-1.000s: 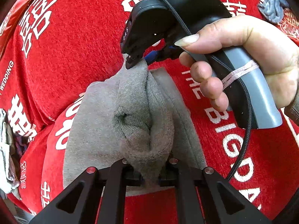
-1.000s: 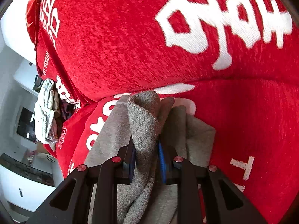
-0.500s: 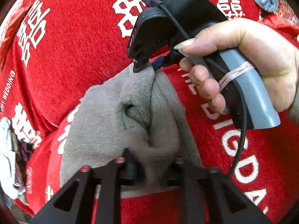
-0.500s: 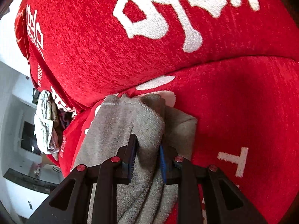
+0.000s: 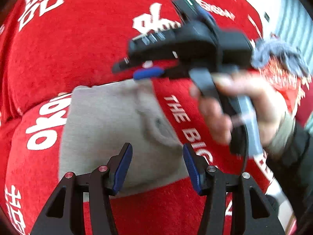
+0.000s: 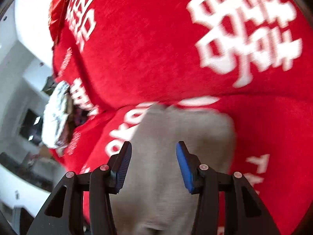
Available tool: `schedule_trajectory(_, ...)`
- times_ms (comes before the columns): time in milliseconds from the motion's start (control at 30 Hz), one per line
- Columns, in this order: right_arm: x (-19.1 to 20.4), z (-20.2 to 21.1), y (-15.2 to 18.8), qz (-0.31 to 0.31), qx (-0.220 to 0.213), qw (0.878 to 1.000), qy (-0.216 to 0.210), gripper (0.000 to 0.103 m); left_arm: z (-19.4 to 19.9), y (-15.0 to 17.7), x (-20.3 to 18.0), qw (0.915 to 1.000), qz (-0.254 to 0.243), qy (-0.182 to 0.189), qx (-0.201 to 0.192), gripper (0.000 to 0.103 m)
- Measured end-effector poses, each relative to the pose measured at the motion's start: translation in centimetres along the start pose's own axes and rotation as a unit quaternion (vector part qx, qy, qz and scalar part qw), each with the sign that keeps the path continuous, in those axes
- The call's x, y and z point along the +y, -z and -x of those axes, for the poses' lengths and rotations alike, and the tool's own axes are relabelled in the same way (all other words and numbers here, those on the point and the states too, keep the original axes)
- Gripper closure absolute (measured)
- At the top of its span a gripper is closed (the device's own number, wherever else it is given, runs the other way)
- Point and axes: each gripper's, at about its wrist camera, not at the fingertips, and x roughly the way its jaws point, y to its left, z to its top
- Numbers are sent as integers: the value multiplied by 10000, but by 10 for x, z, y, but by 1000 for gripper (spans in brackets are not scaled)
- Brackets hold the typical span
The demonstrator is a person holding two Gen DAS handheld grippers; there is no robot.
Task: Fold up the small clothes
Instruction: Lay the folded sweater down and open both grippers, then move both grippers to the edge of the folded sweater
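1. Grey garment (image 5: 109, 121) lies flat on the red cover (image 5: 78, 49) with white lettering; a rumpled fold runs along its right edge.
2. Left gripper (image 5: 157, 165): jaws spread, nothing between the pads, garment below them.
3. Right gripper (image 6: 153, 165): jaws spread, holding nothing; poised over the garment's far edge, blurred.
4. Grey rag (image 5: 279, 55) lies well apart, far right.

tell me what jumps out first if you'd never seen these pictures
The bright red cover with big white lettering fills both views. A grey cloth lies flat on it in the middle, with the open left gripper and open right gripper poised over it, neither holding anything.
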Motion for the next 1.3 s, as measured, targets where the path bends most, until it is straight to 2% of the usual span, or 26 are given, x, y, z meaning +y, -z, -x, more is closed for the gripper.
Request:
schedule_trajectory(67, 0, -15, 5, -19, 240, 9997, 48, 52, -8, -6, 22, 9988, 429, 174, 127, 48)
schedule_trajectory(167, -13, -29, 16, -142, 429, 9981, 411, 52, -33, -6, 42, 9951, 845, 188, 474, 48)
schedule_trajectory(233, -32, -26, 23, -359, 385, 9970, 573, 52, -42, -1, 50, 9942, 907, 70, 572, 48)
schedule_trajectory(300, -49, -16, 30, -525, 258, 9969, 532, 54, -43, 6, 52, 9950, 841, 165, 506, 48)
schedule_trajectory(400, -58, -2, 40, -592, 179, 9951, 769, 53, -37, 7, 51, 9966, 662, 131, 475, 48)
schedule_trajectory(467, -50, 10, 45, -568, 57, 9930, 1034, 50, -26, 4, 54, 9967, 694, 222, 362, 48)
schedule_trajectory(500, -44, 17, 47, -502, -30, 9934, 1031, 50, -23, 1, 60, 9966, 714, 270, 294, 48)
schedule_trajectory(567, -22, 33, 54, -258, -246, 9967, 728, 50, -14, -3, 70, 9966, 782, 218, 159, 48)
schedule_trajectory(633, 1, 39, 62, -61, -333, 9981, 516, 50, -13, -5, 78, 9958, 885, 138, 209, 48)
schedule_trajectory(767, 30, 32, 78, 103, -135, 9997, 181, 50, -17, 3, 91, 9953, 898, 134, 334, 48)
schedule_trajectory(833, 30, 25, 87, 136, -22, 9995, 296, 51, -16, 10, 94, 9961, 829, 99, 300, 48)
schedule_trajectory(900, 19, 20, 100, -12, 25, 9980, 624, 52, -15, 16, 95, 9966, 763, 97, 278, 48)
schedule_trajectory(1000, 7, 23, 115, -209, -146, 9982, 543, 54, -17, 22, 99, 9969, 706, 165, 305, 48)
schedule_trajectory(1067, 11, 28, 120, -169, -195, 9975, 660, 54, -12, 23, 101, 9967, 715, 222, 299, 48)
schedule_trajectory(1167, 31, 42, 126, 70, -377, 9933, 1094, 53, 10, 23, 110, 9953, 910, 341, 29, 48)
schedule_trajectory(1233, 55, 51, 133, 458, -503, 9907, 1176, 53, 17, 24, 117, 9945, 983, 346, -50, 48)
schedule_trajectory(1300, 70, 52, 139, 736, -520, 9894, 1137, 53, 11, 25, 120, 9946, 1005, 230, 74, 48)
